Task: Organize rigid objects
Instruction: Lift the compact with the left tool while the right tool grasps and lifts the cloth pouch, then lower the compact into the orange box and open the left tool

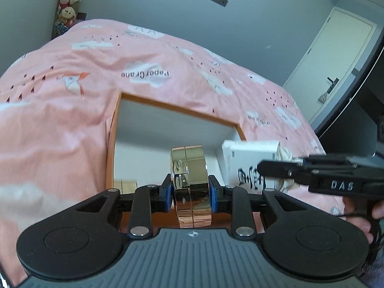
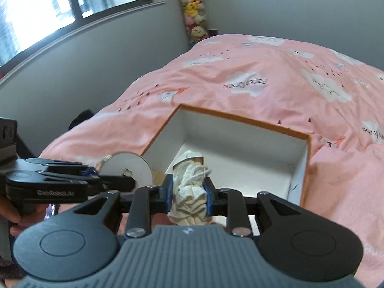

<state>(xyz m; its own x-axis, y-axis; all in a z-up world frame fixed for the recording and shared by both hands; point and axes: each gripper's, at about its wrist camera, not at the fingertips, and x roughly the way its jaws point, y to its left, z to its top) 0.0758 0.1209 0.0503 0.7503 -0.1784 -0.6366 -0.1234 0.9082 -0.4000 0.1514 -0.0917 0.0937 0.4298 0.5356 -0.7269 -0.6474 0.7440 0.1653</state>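
While both claws hang just near of the open box [image 2: 242, 120] on the bed, the left claw [image 1: 189, 192] clamps a gold disc [image 1: 190, 168] on edge, and the right claw [image 2: 188, 192] clamps a cloth-wrapped bundle [image 2: 189, 187].

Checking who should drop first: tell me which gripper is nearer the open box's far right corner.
Right. The right gripper, shut on a cloth bundle, hangs over the orange-rimmed box interior. The left gripper, shut on a gold disc, sits toward the box's left side, farther from that corner.
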